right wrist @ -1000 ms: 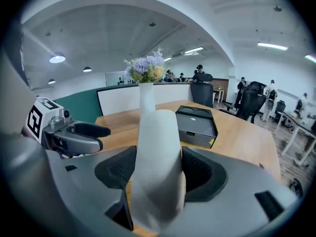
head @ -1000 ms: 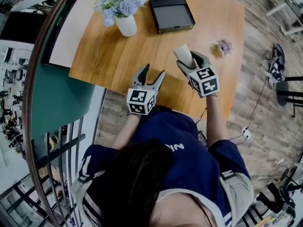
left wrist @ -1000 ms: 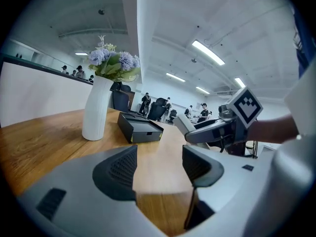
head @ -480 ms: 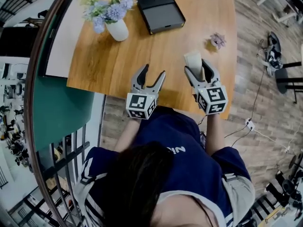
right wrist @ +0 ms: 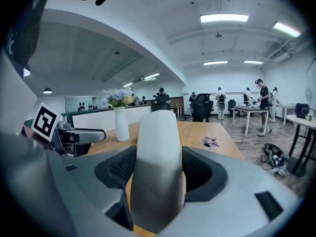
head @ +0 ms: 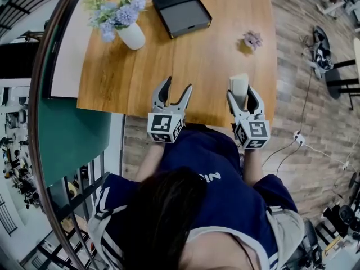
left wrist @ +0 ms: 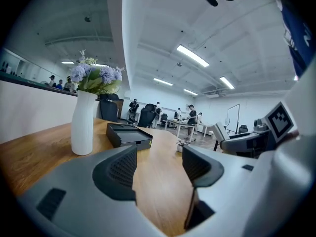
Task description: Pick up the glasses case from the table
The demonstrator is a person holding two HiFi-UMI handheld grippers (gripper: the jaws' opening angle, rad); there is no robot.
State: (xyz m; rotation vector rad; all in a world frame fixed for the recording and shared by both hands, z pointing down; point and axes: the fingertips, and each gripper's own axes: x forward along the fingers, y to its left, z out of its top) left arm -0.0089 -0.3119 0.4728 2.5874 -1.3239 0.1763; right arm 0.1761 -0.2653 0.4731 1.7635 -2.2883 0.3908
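Observation:
The glasses case (head: 238, 85) is a pale, rounded, off-white shell. My right gripper (head: 241, 96) is shut on it and holds it off the wooden table (head: 208, 55), above the table's near right edge. In the right gripper view the case (right wrist: 158, 152) stands upright between the two dark pads (right wrist: 120, 169), which press on both its sides. My left gripper (head: 176, 88) hangs over the near edge further left. Its jaws are open with only bare tabletop between them in the left gripper view (left wrist: 158, 164).
A white vase of flowers (head: 132, 34) stands at the table's far left, and a black box (head: 181, 10) lies at the far middle. A small purple flower-like object (head: 251, 39) sits near the right edge. Cables and chair bases lie on the floor (head: 323, 49) to the right.
My right gripper has carried the case back toward the near edge and to the right, rolling more upright. The left gripper has barely shifted.

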